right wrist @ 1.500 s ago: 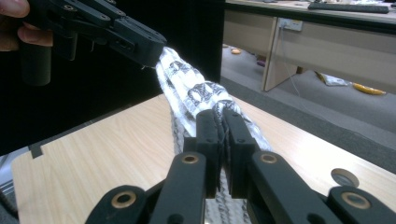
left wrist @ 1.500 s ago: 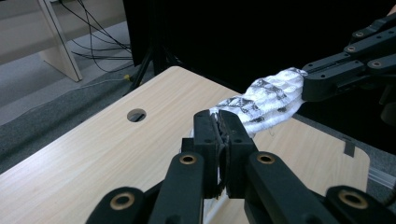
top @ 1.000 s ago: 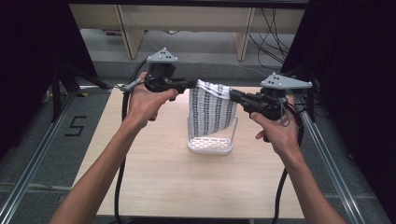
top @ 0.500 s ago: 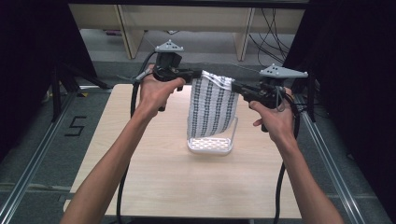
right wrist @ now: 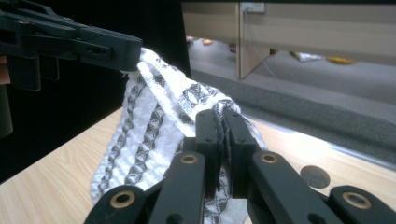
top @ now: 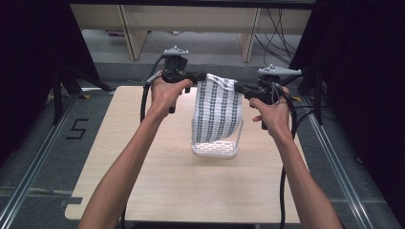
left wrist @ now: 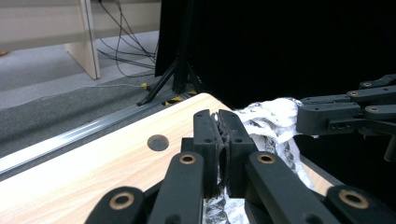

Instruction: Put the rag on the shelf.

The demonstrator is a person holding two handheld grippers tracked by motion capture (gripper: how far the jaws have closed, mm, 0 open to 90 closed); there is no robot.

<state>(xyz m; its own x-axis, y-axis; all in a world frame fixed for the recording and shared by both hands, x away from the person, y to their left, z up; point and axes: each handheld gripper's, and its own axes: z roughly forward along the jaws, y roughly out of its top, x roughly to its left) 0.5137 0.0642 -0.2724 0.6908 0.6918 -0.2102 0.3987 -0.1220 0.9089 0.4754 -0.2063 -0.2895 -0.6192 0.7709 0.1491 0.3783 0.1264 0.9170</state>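
Gripping cloth (top: 217, 112) corners, left tool (top: 199, 76), right tool (top: 237, 87)

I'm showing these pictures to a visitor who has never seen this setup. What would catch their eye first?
Most striking is the white cloth with dark patterned stripes, hanging above the middle of the wooden table. The left claw and the right claw each pinch a top corner, jaws shut on the fabric. Its lower edge hangs into a clear plastic tub standing on the table.
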